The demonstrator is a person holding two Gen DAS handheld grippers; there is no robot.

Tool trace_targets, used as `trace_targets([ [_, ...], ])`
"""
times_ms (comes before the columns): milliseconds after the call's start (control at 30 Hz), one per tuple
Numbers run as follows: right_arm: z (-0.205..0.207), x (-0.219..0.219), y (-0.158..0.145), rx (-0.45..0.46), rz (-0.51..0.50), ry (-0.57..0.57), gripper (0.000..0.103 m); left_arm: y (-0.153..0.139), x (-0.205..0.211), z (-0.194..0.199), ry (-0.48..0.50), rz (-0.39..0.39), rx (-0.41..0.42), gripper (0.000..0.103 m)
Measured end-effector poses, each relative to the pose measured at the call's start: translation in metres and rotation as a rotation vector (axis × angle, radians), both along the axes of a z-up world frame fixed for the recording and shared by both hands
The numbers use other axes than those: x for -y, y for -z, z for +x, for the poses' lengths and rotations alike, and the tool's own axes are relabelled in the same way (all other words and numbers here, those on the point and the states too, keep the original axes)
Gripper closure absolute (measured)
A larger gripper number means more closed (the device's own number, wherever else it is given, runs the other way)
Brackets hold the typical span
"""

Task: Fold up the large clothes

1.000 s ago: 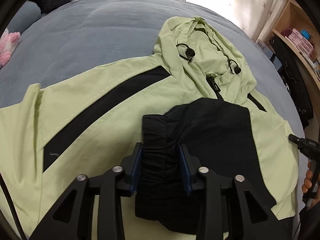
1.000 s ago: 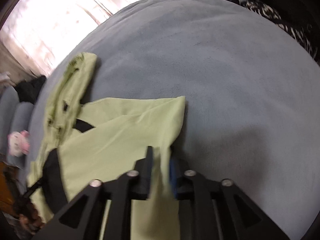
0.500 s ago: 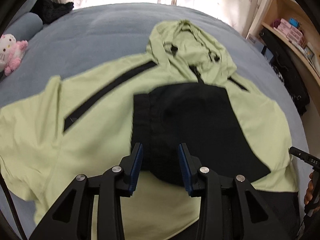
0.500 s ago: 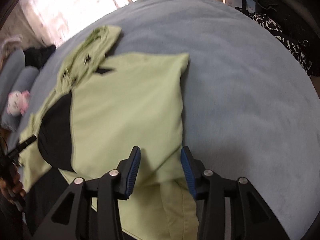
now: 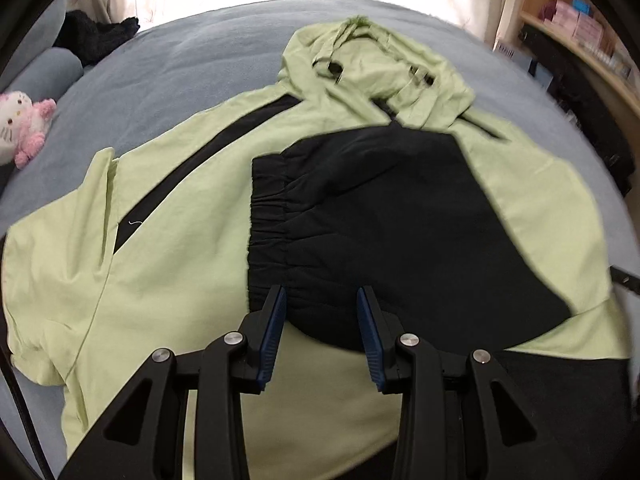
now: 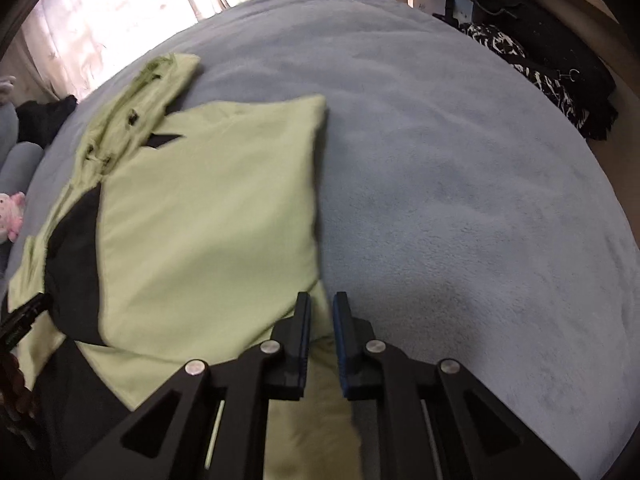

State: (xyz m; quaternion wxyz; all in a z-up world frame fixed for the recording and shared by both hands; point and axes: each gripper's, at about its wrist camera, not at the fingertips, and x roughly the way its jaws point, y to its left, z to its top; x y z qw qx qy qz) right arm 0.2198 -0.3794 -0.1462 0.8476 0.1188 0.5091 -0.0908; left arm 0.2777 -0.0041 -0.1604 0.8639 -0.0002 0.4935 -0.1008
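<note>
- Right now you have one large garment to deal with: a single light-green hooded jacket point(image 5: 168, 264) with black panels, spread front-up on the grey-blue bed point(image 5: 168, 80), hood pointing toward the curtains.
- Count the parts: one hood point(image 5: 376, 68) with two black cord toggles, one black stripe running down the sleeve on the picture's left, and one black sleeve point(image 5: 400, 220) with a gathered elastic cuff, folded across the chest.
- Your left hand-held gripper point(image 5: 321, 336) stands open above the near edge of that black sleeve; its two blue pads are apart and press on nothing.
- Your right hand-held gripper point(image 6: 321, 332) has just been closing; its two pads stand a narrow gap apart over the jacket's green edge where it meets the bed. I cannot tell whether fabric is pinched between them.
- Around it on the bed, you have one pink-and-white plush toy point(image 5: 24, 124) at the left edge and one dark heap of cloth point(image 5: 96, 36) near the curtains.
- Off to the right stands one wooden shelf point(image 5: 580, 36) with small boxes.
</note>
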Motion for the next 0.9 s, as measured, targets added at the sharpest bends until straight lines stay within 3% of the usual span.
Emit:
trace_targets([
  [200,-0.006,-0.047,-0.039,0.173,-0.028,-0.073,0.089,-0.042,0.006,-0.022,0.030,-0.087,0.131,0.069],
  [300,0.007,-0.086,-0.044,0.182,-0.008,-0.176,0.086,-0.050,0.018,-0.021,0.038,-0.146,0.066,0.069],
  [400,0.022,-0.124,-0.036,0.176,0.051,-0.251,0.086,-0.048,0.029,-0.019,0.005,-0.137,0.081,0.069],
  [467,0.034,-0.146,-0.021,0.136,0.096,-0.300,0.086,-0.041,0.037,-0.018,-0.018,-0.125,0.087,0.069],
  [567,0.047,-0.169,0.005,0.069,0.133,-0.347,0.086,-0.020,0.042,-0.009,-0.040,-0.143,0.030,0.069],
  [733,0.062,-0.169,0.026,0.048,0.105,-0.377,0.086,0.010,0.053,0.011,-0.053,-0.074,-0.003,0.069],
  [900,0.069,-0.109,0.028,0.048,-0.003,-0.225,0.087,0.018,0.048,0.029,-0.070,-0.041,0.004,0.069],
])
